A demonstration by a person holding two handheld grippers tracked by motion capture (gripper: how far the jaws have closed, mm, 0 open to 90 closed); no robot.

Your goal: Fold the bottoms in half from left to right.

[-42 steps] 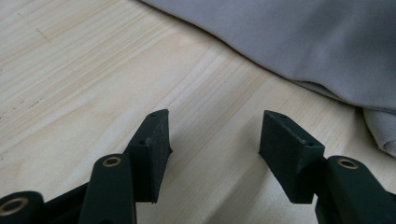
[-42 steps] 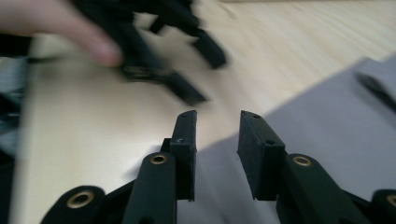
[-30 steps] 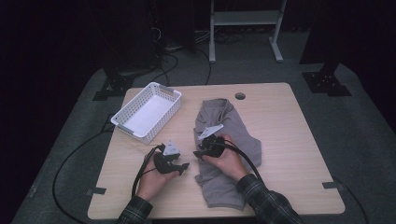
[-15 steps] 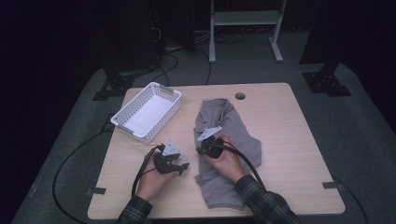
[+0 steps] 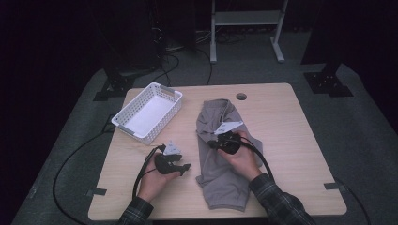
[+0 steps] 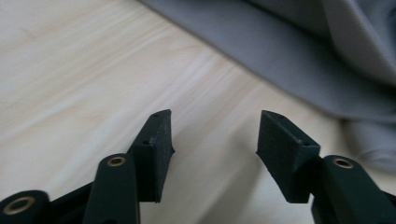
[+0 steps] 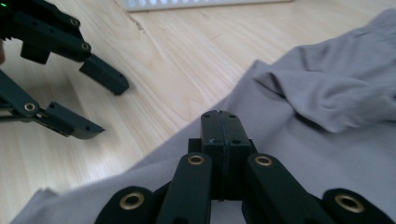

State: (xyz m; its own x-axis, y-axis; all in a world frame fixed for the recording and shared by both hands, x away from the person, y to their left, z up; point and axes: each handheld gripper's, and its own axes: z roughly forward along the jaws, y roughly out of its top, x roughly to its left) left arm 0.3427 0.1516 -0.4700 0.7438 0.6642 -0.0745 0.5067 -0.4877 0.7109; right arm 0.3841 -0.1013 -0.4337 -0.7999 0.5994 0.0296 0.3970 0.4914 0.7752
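Right hand-held gripper (image 7: 220, 122): jaws just closed, pressed together over the grey garment (image 7: 322, 121), nothing visibly pinched. Left hand-held gripper (image 6: 212, 135): jaws apart over bare surface (image 6: 84, 70), garment just beyond.

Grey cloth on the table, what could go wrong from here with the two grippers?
1. The right gripper is shut above the cloth, with no fold visible between its jaws. It may have missed the fabric, so a lift could come up empty.
2. The left gripper is open over the bare table, beside the cloth's edge. Closing there would likely grab nothing.
3. The cloth lies rumpled, so pulling at one point may bunch it further.
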